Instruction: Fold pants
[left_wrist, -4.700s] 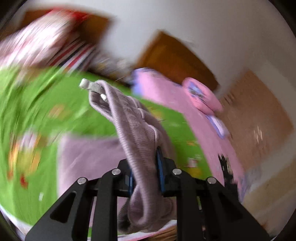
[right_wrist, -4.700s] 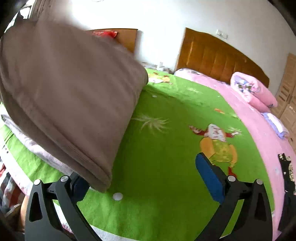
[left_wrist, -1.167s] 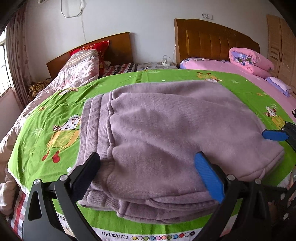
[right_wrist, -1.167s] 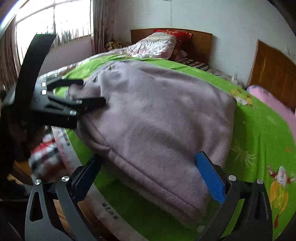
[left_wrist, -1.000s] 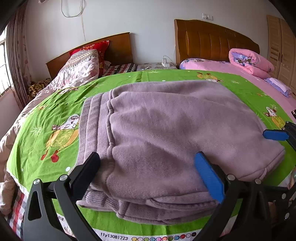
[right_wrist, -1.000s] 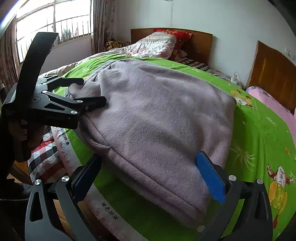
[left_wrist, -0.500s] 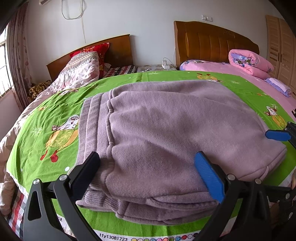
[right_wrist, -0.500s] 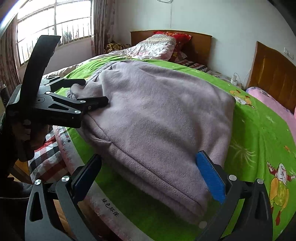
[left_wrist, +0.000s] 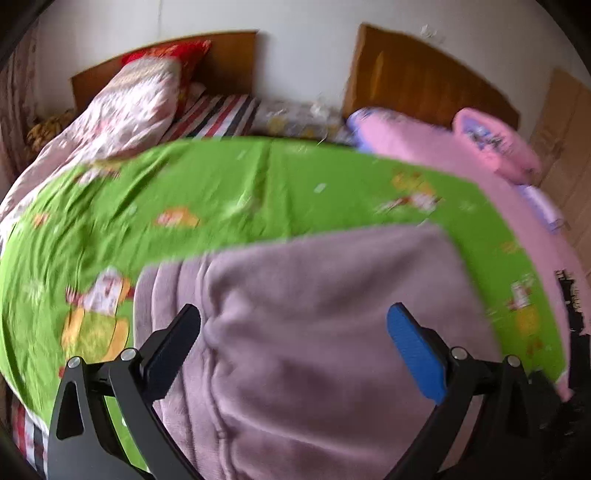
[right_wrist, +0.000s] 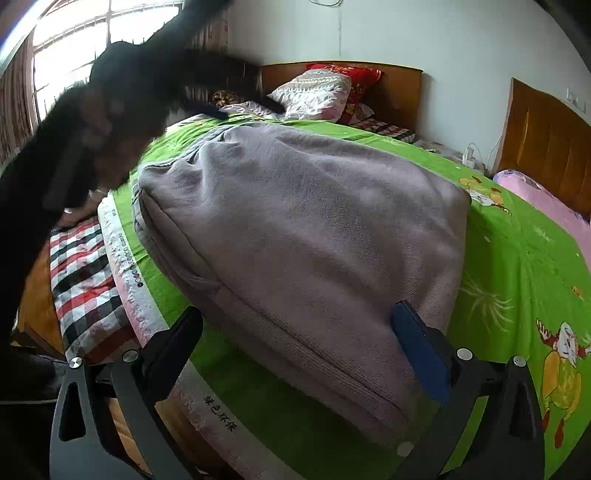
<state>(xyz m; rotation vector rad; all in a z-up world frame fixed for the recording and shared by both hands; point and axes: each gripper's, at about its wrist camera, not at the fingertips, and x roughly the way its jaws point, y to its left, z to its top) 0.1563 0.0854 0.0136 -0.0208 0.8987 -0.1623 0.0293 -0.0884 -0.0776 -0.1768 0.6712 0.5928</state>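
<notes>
A bed covered by a bright green cartoon-print sheet (right_wrist: 517, 258) fills a white-walled room with two brown wooden headboards (right_wrist: 546, 144) and a barred window (right_wrist: 85, 48). The folded mauve fleece pants (right_wrist: 314, 229) lie flat near the bed's foot edge. The left gripper (left_wrist: 293, 339) and right gripper (right_wrist: 295, 339) both gape wide, holding nothing. Compared with half a second ago, the left view has lifted and blurred, showing more sheet beyond the pants.

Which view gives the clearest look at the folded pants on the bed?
The right wrist view: the pants are sharp there, lying folded on the green sheet, with the layered edge plain to see. The left wrist view shows the same pants nearer but blurred by motion, partly cut off at the bottom.
</notes>
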